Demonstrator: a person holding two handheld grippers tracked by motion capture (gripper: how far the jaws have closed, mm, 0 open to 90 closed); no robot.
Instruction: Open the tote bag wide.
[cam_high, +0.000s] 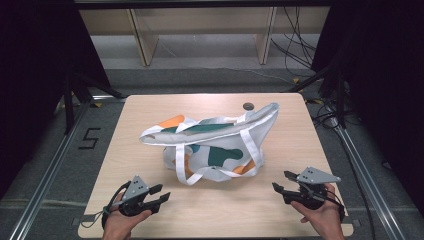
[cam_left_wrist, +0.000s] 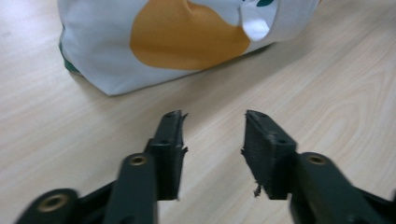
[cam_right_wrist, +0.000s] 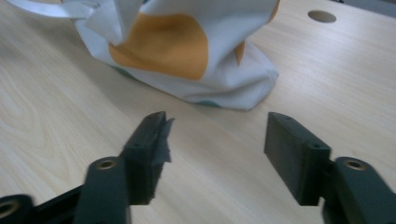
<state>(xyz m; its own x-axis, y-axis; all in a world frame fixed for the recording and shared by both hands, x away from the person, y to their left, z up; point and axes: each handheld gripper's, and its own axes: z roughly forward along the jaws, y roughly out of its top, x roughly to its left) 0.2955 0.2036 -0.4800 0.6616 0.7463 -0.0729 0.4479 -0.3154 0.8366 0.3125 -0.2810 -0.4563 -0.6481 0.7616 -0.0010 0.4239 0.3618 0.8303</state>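
High view: a white tote bag (cam_high: 212, 145) with orange and green patches stands slumped at the middle of the wooden table (cam_high: 150, 107), its mouth gaping toward the far side and its white handles (cam_high: 200, 175) spilling down the near face. The left gripper (cam_high: 162, 194) and the right gripper (cam_high: 280, 182) rest low near the front edge, one to each side of the bag and apart from it, both pointed inward; the placing suggests a two-sided approach, so that the soft cloth can be taken from both ends at once. A round hole (cam_high: 248, 106) in the table lies just behind the bag

Left gripper view: the jaws stand parted with bare tabletop between them, nothing grasped. The bag's lower corner (cam_left_wrist: 100, 84) with its orange patch lies ahead, near but untouched

Right gripper view: the jaws are likewise released, set wide over bare wood, empty. The opposite lower corner of the bag (cam_right_wrist: 247, 91) sits just ahead of them, crumpled on the table, so this tool appears lined up on that end
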